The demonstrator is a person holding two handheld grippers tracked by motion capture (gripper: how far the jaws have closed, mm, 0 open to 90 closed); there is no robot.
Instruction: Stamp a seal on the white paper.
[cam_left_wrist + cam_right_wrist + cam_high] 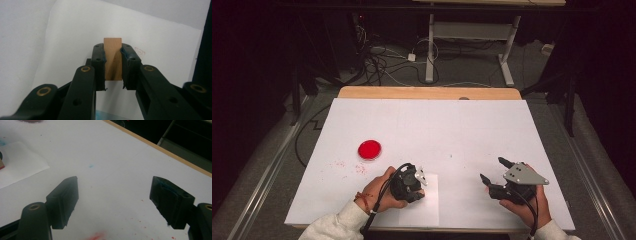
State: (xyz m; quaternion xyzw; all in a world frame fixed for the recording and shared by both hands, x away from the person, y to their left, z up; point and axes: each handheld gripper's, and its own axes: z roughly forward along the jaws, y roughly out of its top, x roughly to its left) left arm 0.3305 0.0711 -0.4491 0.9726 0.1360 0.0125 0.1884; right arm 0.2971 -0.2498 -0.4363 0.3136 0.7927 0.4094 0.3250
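My left gripper [414,184] [113,48] is shut on a small wooden block [113,62], clamped upright between the jaws just above a white sheet of paper [430,202] [75,30] near the table's front edge. A faint red mark [140,51] shows on the paper beside the block. A round red disc [369,149] lies on the white table cover to the left of that gripper. My right gripper [493,169] [113,185] rests at the front right, jaws wide open with nothing between them.
The white cover [437,130] spans the table, with a wooden edge [427,92] at the back. Red specks [352,167] dot the cover near the disc, and more red smears [96,236] lie under the right gripper. Cables and a desk frame [432,45] stand beyond.
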